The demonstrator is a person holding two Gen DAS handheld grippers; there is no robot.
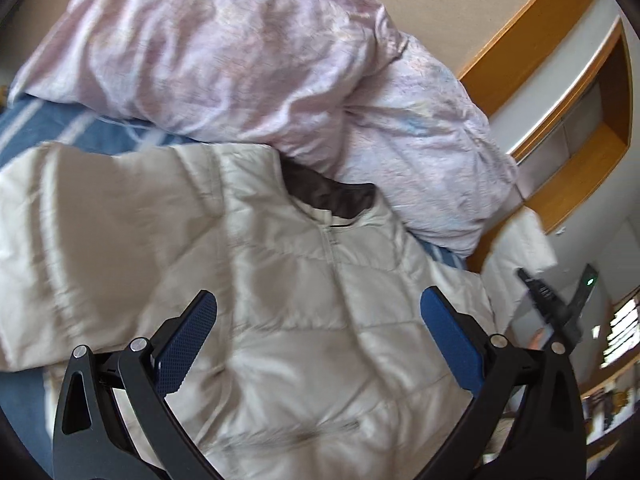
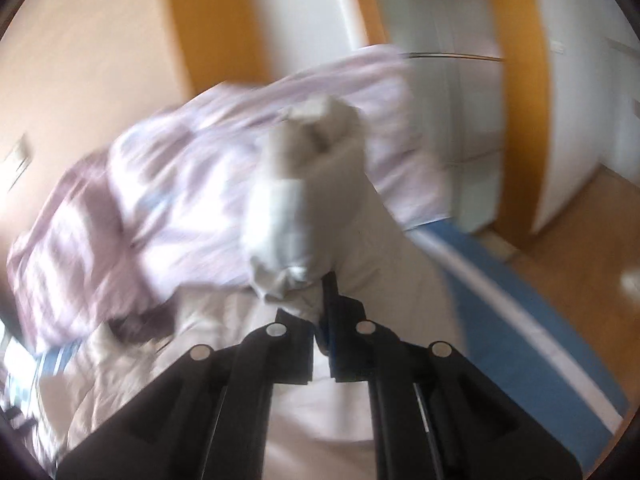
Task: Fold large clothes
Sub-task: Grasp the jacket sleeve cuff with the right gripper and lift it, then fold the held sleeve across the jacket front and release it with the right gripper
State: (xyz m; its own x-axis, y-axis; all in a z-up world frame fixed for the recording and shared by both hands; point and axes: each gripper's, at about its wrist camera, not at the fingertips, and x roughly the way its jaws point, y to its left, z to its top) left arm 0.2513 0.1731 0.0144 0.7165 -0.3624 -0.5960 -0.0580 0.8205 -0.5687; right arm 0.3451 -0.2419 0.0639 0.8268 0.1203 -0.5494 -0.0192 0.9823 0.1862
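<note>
Nearest the left wrist camera, the left gripper (image 1: 318,312) hangs with its jaws spread wide and nothing between the blue pads (image 1: 188,344); they hover over the chest of a cream quilted jacket (image 1: 280,300). That jacket lies front up on a bed with a blue striped sheet (image 1: 60,128), its zip running up the picture to a dark-lined collar (image 1: 340,200), so its long axis points away from the camera toward a crumpled pink duvet (image 1: 240,60) heaped against the wall. One sleeve spreads flat to the picture's left. At the right edge the other sleeve is lifted off the bed, with the right gripper (image 1: 556,304) at it.

From the right wrist camera, which is blurred, the right gripper (image 2: 326,292) has its jaws pinched tight on the bunched sleeve end (image 2: 304,200), which stands up past the fingertips. More of the jacket trails below toward the bed, with the duvet (image 2: 140,200) behind and a wooden floor (image 2: 580,240) at right.
</note>
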